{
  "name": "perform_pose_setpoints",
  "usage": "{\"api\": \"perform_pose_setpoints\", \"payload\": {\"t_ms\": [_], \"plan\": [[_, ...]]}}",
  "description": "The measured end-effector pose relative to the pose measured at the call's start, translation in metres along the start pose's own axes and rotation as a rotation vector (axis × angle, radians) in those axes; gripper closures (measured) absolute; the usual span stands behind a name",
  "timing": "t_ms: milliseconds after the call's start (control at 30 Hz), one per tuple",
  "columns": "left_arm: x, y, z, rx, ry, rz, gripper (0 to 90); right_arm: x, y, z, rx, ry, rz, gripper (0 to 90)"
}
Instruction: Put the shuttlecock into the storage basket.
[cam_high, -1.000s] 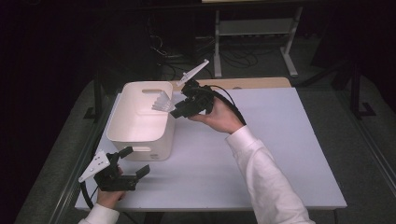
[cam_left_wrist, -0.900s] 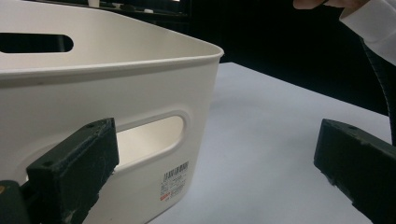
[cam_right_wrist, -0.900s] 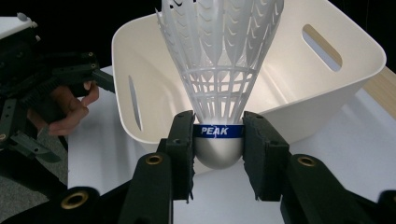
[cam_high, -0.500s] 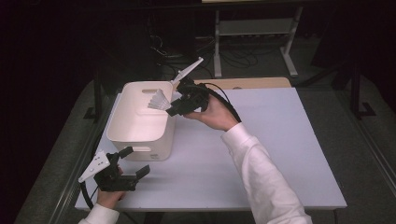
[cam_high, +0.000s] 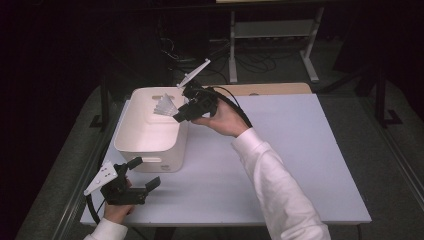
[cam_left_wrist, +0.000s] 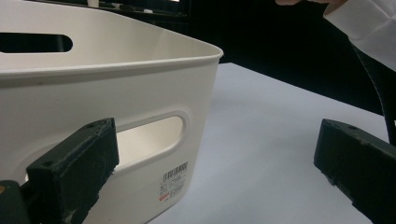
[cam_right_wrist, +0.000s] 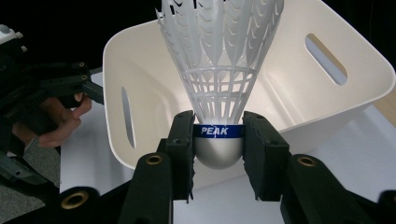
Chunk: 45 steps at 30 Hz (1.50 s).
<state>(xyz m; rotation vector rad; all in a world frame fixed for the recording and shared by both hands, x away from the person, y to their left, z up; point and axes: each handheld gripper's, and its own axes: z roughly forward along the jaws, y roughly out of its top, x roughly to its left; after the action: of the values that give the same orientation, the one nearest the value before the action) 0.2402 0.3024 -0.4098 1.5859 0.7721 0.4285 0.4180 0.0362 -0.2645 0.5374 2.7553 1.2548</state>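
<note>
Shuttlecock (cam_right_wrist: 218, 70) "PEAK" band readable between right gripper (cam_right_wrist: 218, 140) pads; unreadable from high view.

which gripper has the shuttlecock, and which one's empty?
The right gripper: its fingers clamp the shuttlecock at its blue-banded cork, above the white bin. The left gripper sits open by the bin's near wall, nothing between its fingers.

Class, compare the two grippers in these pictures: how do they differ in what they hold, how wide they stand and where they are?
The right gripper is shut on a white shuttlecock by its silver cork; the left gripper holds nothing. The right one's jaws stand narrow, the left one's wide apart. The right gripper is raised over the white bin; the left gripper sits low by the table, beside the bin's near wall. Both are black and hand-held.
</note>
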Motion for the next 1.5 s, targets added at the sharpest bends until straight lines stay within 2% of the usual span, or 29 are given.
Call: {"api": "perform_pose_setpoints", "payload": {"t_ms": [233,633,867,933,1000,1167,1200,1267,1300,1400,1500], "plan": [[-0.001,0.000,0.000,-0.004,-0.001,-0.002,0.0,0.000,0.004,0.012,-0.008,0.004,-0.007,63.6],[-0.001,0.000,-0.001,-0.004,-0.004,0.000,0.0,0.005,0.007,0.034,0.016,0.023,-0.006,63.6],[-0.001,0.001,-0.001,-0.001,-0.004,-0.003,0.0,0.003,0.006,0.046,0.033,0.035,0.014,63.6],[0.000,0.001,-0.002,0.011,-0.001,0.008,0.0,0.003,0.005,0.050,0.032,0.034,0.011,63.6],[-0.001,0.000,-0.001,0.001,-0.002,-0.003,0.0,0.003,0.005,0.054,0.031,0.042,0.016,63.6],[-0.001,0.000,-0.001,0.001,-0.003,-0.001,0.0,0.002,0.005,0.062,0.020,0.049,0.023,62.8],[-0.001,0.001,-0.001,0.000,-0.002,-0.002,0.0,0.002,0.005,0.063,0.019,0.047,0.025,60.6],[-0.001,0.001,-0.001,-0.002,-0.002,-0.003,0.0,0.002,0.005,0.064,0.017,0.051,0.033,43.2],[-0.001,0.001,-0.001,-0.002,-0.002,-0.004,0.0,0.001,0.005,0.065,0.020,0.050,0.021,36.6],[-0.001,0.000,-0.001,-0.001,-0.004,-0.005,0.0,0.002,0.003,0.063,0.023,0.060,0.007,24.6],[-0.002,0.000,0.001,-0.009,-0.008,-0.016,0.0,0.002,0.001,0.057,-0.005,0.063,0.003,13.9]]}}
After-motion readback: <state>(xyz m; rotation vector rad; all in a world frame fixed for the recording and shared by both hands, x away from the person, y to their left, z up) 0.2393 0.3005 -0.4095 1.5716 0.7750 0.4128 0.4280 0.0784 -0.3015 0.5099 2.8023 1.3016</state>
